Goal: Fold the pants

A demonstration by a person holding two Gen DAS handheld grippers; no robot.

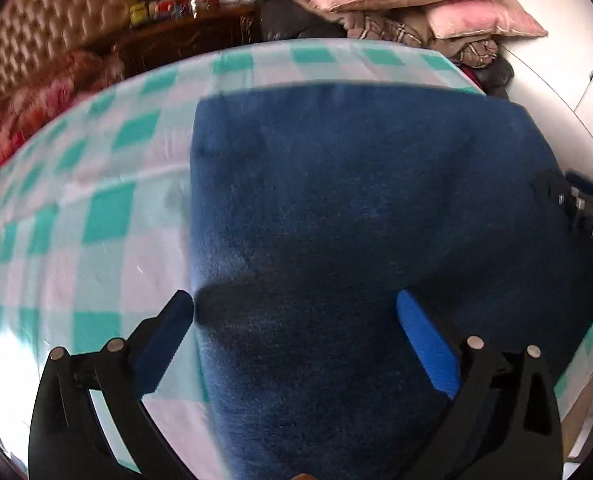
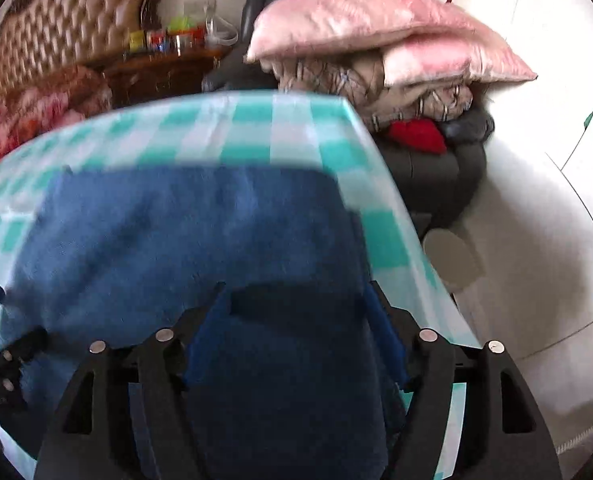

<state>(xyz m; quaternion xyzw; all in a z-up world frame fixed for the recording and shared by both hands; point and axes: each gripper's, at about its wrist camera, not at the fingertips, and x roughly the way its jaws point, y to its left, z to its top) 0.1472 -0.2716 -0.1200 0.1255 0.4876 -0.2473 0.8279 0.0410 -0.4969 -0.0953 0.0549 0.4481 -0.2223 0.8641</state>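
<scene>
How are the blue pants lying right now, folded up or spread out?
Folded: the blue pants form a compact block with straight edges on the checkered table; no separate legs show.

No legible text, labels or numbers anywhere.

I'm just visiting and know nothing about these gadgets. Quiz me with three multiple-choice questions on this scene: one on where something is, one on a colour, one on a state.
1. Where do the pants lie?
A. on the checked cloth
B. on the pink pillows
C. on the floor

2. What colour are the pants?
A. red
B. blue
C. grey

3. How does the left tool stand?
A. shut on the pants
B. open above the pants
C. out of view

Answers:
1 A, the checked cloth shows around the pants.
2 B, the fabric is dark blue in both views.
3 B, its fingers are spread wide with nothing pinched between them.
</scene>
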